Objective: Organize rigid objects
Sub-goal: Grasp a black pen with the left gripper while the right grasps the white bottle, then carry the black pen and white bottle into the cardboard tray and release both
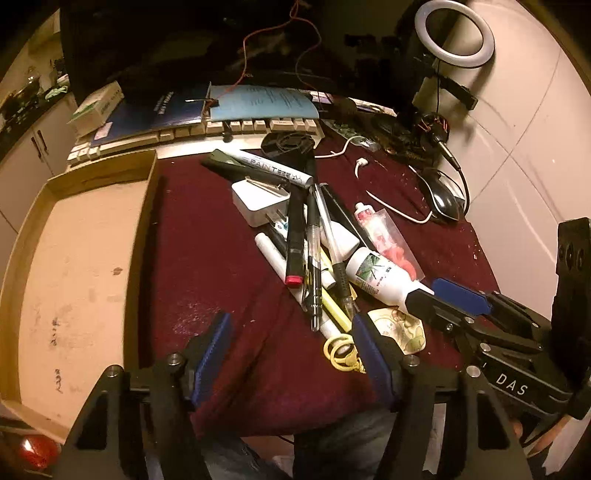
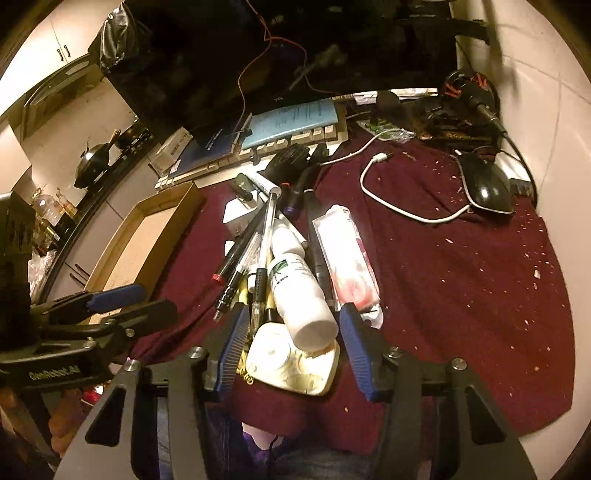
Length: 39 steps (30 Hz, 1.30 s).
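Note:
A pile of pens, markers and small items lies on a dark red cloth (image 1: 221, 266). A white bottle (image 1: 384, 277) with a leaf label lies on its side; it also shows in the right wrist view (image 2: 299, 291). My right gripper (image 2: 291, 325) is open, its blue pads on either side of the bottle's cap end and a cream case (image 2: 295, 362). My left gripper (image 1: 291, 332) is open over bare cloth, left of small yellow scissors (image 1: 341, 350). An empty cardboard tray (image 1: 81, 277) lies at the left.
A white charger (image 1: 258, 201), a paint marker (image 1: 273, 168) and a red-capped black marker (image 1: 295, 240) lie in the pile. A pink packet (image 2: 347, 254), a white cable (image 2: 399, 206), a black mouse (image 2: 487, 184), a keyboard (image 1: 221, 129) under books and a ring light (image 1: 454, 33) surround it.

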Each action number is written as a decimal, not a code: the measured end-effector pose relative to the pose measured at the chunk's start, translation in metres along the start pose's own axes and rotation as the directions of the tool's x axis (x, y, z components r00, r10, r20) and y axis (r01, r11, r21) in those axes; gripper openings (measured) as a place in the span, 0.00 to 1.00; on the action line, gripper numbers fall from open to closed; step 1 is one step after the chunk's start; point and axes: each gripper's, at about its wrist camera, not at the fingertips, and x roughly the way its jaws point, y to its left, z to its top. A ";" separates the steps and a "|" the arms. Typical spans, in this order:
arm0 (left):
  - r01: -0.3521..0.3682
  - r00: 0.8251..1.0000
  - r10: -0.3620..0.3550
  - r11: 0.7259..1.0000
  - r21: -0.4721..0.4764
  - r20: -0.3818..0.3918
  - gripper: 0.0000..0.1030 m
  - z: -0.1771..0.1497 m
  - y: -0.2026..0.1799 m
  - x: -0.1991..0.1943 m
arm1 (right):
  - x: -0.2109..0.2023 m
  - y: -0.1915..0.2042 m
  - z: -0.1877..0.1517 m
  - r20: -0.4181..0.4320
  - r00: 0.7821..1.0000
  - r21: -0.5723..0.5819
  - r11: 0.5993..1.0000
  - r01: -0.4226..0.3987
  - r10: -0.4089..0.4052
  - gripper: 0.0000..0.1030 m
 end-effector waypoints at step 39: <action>0.025 0.993 -0.064 0.933 -0.359 -0.099 0.09 0.131 0.085 0.101 | 0.039 -0.006 0.011 -0.038 0.999 -0.072 0.997 -0.033 0.030 0.33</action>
